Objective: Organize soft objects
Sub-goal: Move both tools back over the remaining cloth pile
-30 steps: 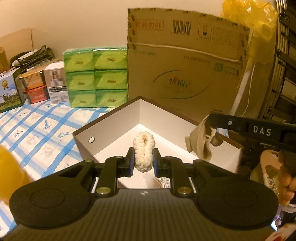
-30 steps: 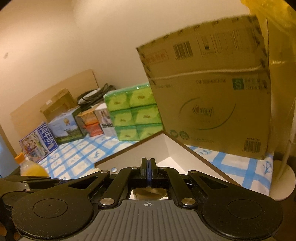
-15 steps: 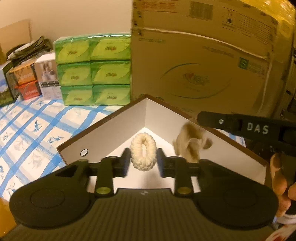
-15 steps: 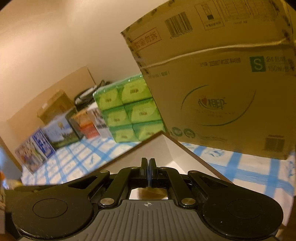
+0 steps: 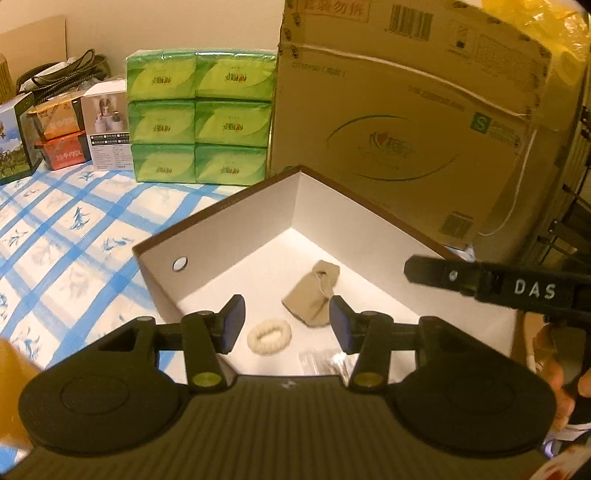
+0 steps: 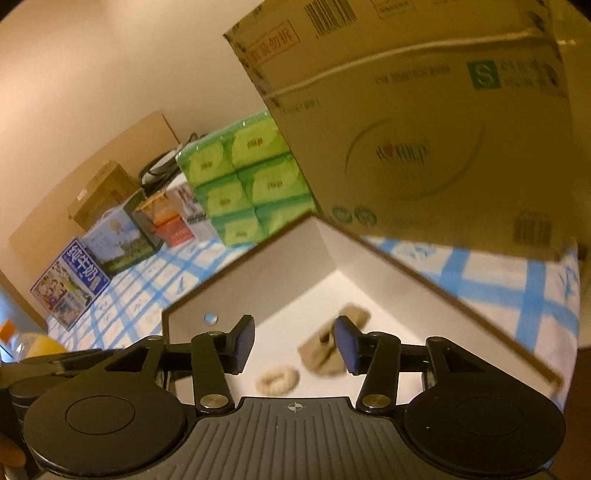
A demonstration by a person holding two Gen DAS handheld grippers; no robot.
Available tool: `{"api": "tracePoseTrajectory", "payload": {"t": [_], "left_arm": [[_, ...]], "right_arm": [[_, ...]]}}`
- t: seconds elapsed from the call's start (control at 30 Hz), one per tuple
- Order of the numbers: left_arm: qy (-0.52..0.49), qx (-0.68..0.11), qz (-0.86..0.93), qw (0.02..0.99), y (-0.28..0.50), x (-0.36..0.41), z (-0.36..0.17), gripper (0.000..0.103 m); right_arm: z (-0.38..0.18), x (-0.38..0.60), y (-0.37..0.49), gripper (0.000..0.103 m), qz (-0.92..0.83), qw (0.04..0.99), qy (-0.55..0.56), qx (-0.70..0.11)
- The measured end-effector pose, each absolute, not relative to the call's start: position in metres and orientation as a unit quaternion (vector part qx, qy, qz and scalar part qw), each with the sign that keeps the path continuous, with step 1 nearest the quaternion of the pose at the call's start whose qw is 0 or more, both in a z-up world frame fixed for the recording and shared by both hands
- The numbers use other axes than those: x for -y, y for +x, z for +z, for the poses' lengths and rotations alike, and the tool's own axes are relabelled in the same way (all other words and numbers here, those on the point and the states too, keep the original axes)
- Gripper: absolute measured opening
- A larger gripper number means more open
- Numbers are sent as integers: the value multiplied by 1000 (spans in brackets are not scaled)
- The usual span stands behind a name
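Far left, right wrist view only: an orange-capped bottle [image 6: 22, 341] and a blue milk carton [image 6: 68, 282]; the left wrist view cuts both off.

Left, back of the bench: small printed cartons [image 5: 64, 136], then a stack of green tissue packs [image 5: 199, 118] on the blue-checked cloth [image 5: 74, 221].

Centre: white open box [image 5: 229, 236], corner pointing away, a round hole in its left wall.

- Left tool [image 5: 287, 325]: jaws opening, nothing between the pads, poised over the box's near edge.
- Cream fluffy hair scrunchie [image 5: 269, 336]: lies flat on the box floor, apart from the tool. Judged very light, springy and compressible; best pinched across one side of the ring.
- Beige sock [image 5: 314, 295]: crumpled on the box floor just right of the scrunchie, not touching it. Judged limp and light; take a raised fold.
- Right tool [image 6: 294, 345]: jaws opening, nothing held; the sock shows behind its right pad, blurred.
- Clear crinkled wrapper [image 5: 325, 363]: near edge of the box floor, seen in the left wrist view only.

Right: large brown cardboard carton [image 5: 413, 122] stands behind the box. Left wrist view alone shows the right tool from the side, and yellow plastic [image 5: 535, 22] at top right.
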State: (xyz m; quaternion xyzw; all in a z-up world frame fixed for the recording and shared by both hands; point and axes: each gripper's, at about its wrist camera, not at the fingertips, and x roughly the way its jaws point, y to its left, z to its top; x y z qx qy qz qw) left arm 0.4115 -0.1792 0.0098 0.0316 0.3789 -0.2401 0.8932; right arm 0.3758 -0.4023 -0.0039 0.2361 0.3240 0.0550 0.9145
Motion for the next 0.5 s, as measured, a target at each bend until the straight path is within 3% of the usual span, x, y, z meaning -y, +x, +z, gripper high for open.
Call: {"api": "tracePoseTrajectory", "payload": {"t": [0.5], "left_arm": [[16, -373, -203, 905, 301, 111, 42, 47]], "right_arm": [[32, 374, 272, 56, 44, 924, 226, -307]]}}
